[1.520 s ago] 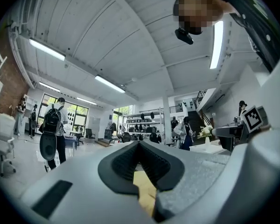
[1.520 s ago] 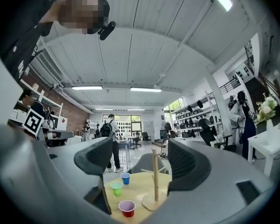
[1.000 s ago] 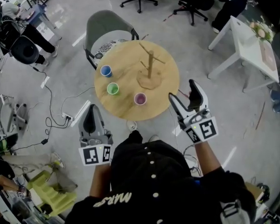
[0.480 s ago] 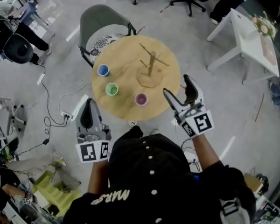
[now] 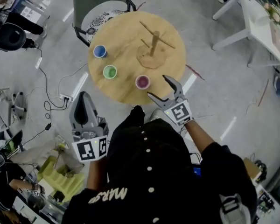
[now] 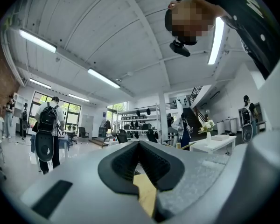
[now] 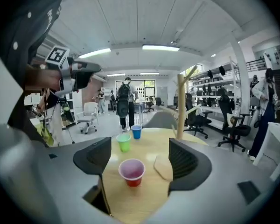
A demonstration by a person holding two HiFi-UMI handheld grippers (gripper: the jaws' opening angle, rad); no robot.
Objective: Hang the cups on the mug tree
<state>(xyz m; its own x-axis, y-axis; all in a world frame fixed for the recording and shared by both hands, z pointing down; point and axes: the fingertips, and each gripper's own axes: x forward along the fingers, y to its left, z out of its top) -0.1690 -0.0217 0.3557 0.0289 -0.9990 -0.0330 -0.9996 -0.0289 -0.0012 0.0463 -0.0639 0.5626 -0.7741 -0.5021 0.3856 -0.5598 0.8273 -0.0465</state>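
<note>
On the round pale wooden table [image 5: 126,36] stand three small open-topped plastic cups in a loose line: a blue cup [image 5: 99,51] farthest from the person, a green cup [image 5: 109,71] in the middle, and a pink cup with a reddish outer wall [image 5: 142,82] nearest the table's near edge. The wooden mug tree with slanted pegs [image 5: 152,43] stands upright on its flat base, near the pink cup but apart from it, and all its pegs are bare. The right gripper [image 5: 159,88] hovers at the table's near edge with its jaws spread wide. In the right gripper view the pink cup [image 7: 131,171] sits upright ahead of the gap and centred on it, not yet between the pads. The left gripper [image 5: 84,107] hangs off the table beside the person, its jaws pressed together on nothing and aimed at the room. The pink cup looks light and thin-walled, so it would probably flex under a hard squeeze and skid on the smooth wood if one pad touches first. No handle shows on any cup. A sensible hold is therefore across the upper wall just under the rim, where the plastic is stiffest, closed gently and evenly. That would leave the mouth free to go over a peg.
</note>
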